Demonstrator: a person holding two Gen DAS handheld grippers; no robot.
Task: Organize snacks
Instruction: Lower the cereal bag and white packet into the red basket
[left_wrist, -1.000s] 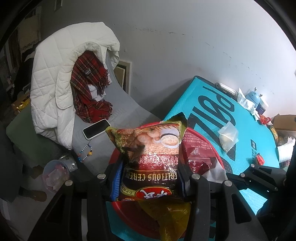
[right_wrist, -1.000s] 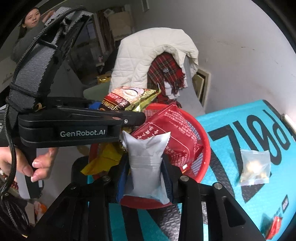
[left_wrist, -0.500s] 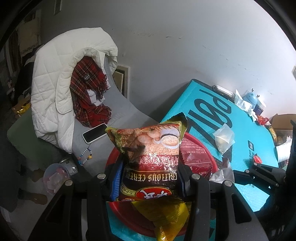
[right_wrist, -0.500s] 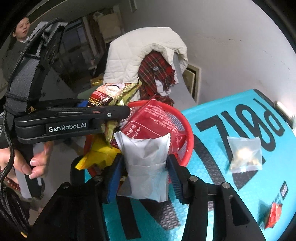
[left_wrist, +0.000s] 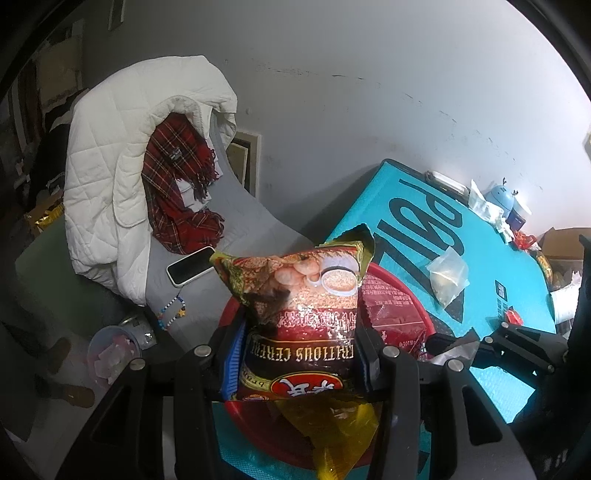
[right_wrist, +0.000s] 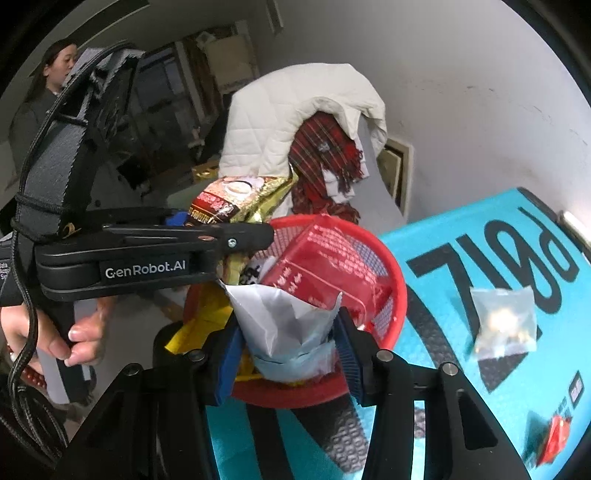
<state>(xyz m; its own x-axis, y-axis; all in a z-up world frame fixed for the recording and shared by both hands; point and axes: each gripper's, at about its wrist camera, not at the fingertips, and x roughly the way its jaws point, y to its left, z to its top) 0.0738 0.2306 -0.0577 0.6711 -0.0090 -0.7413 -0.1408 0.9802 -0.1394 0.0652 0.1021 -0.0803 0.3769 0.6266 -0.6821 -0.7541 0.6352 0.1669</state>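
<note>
Ahead, left tongs (left_wrist: 299, 354) grip a brown-and-gold cereal bag (left_wrist: 301, 314); right tongs (right_wrist: 286, 347) pinch a silver foil packet (right_wrist: 284, 332) above the round red mesh basket (right_wrist: 388, 280), beside a clear pouch (right_wrist: 504, 321).

Counts from my two wrist feeds: 2 grippers, left gripper (left_wrist: 299, 365) and right gripper (right_wrist: 286, 354), 1 packet clamped in each. Left one has 1 cereal bag (left_wrist: 301, 314), right one has 1 silver packet (right_wrist: 284, 332). 1 red basket (right_wrist: 397, 295) on 1 teal mat (right_wrist: 480, 229); inside it I count 1 red packet (right_wrist: 325, 266) and 1 yellow packet (left_wrist: 332, 432). Loose on the mat: 1 clear bag (left_wrist: 447, 279), 1 small red wrapper (left_wrist: 513, 315). Beyond that: 1 phone (left_wrist: 190, 266), 1 white jacket (left_wrist: 110, 177), 1 plaid scarf (left_wrist: 177, 184), 1 bead bracelet (left_wrist: 171, 312), 1 bystander (right_wrist: 51, 85)
</note>
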